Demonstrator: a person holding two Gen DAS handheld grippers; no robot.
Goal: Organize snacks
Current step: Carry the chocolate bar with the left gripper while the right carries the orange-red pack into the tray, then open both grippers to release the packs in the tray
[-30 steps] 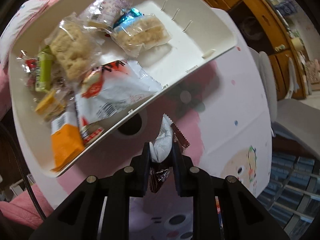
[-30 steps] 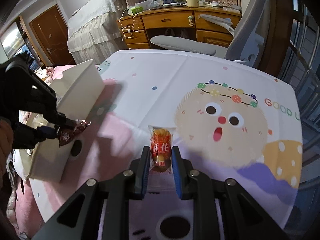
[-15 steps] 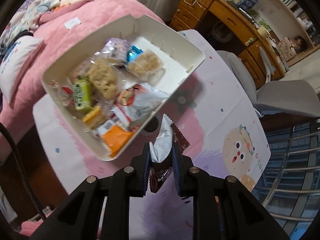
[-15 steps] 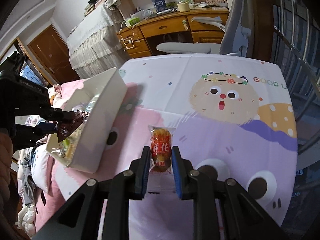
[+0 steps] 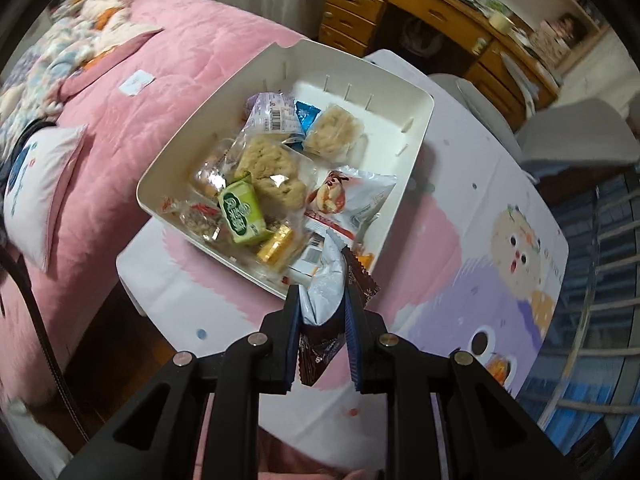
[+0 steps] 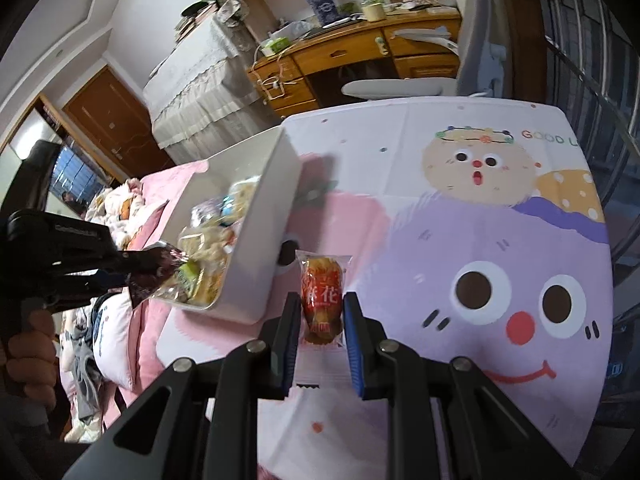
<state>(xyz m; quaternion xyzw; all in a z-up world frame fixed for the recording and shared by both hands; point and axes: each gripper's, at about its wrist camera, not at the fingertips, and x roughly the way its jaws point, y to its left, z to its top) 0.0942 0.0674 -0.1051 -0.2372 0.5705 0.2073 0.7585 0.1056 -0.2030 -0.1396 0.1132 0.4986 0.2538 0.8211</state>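
Observation:
A white bin holds several wrapped snacks, among them a green packet and a rice cake. My left gripper is shut on a brown and silver snack packet and holds it above the bin's near corner. The right wrist view shows that gripper with the brown packet at the bin's left end. My right gripper is shut on a red and orange snack packet, raised over the table to the right of the bin.
The table has a pink and purple cartoon cloth. A pink bed lies to the left of the table. A wooden desk and a grey chair stand behind the table.
Both grippers have risen, so the bin and table look smaller and farther. The left gripper's packet now hangs over the bin's near corner. Both stay shut on their packets.

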